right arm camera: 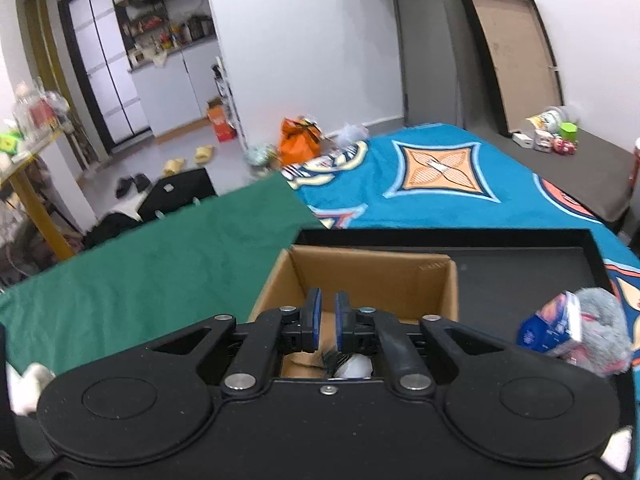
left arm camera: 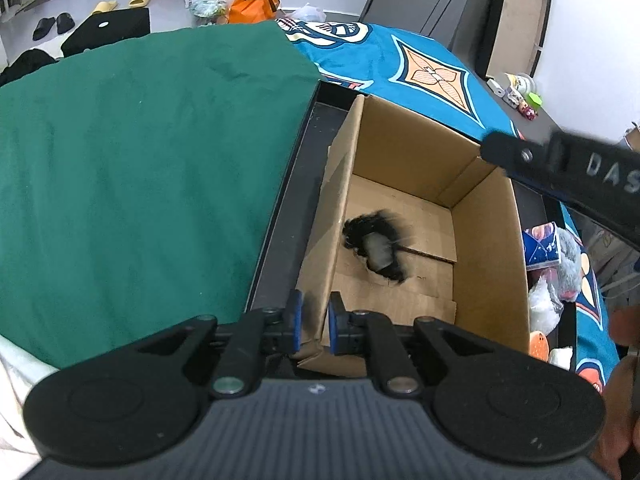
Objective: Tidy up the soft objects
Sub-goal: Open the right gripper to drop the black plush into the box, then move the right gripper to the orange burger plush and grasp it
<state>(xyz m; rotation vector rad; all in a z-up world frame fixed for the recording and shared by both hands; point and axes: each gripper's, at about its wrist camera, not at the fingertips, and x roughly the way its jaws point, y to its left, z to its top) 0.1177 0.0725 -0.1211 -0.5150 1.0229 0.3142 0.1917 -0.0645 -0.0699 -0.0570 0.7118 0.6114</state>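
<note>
While the black furry toy (left arm camera: 374, 246) lies blurred on the floor of the cardboard box (left arm camera: 490, 256), apparently dropped there just now, the left gripper (left arm camera: 312, 318) is pinched closed on the box's near wall, I'd guess to steady it. From its own camera, the right gripper (right arm camera: 327, 316) hovers over the box with its jaws slightly parted and nothing between them, which fits a release. That box sits in a black tray (right arm camera: 520, 276) on the bed. Beside it wait more soft things: a grey plush (right arm camera: 604, 330) and a blue packet (right arm camera: 550, 328), probably next.
</note>
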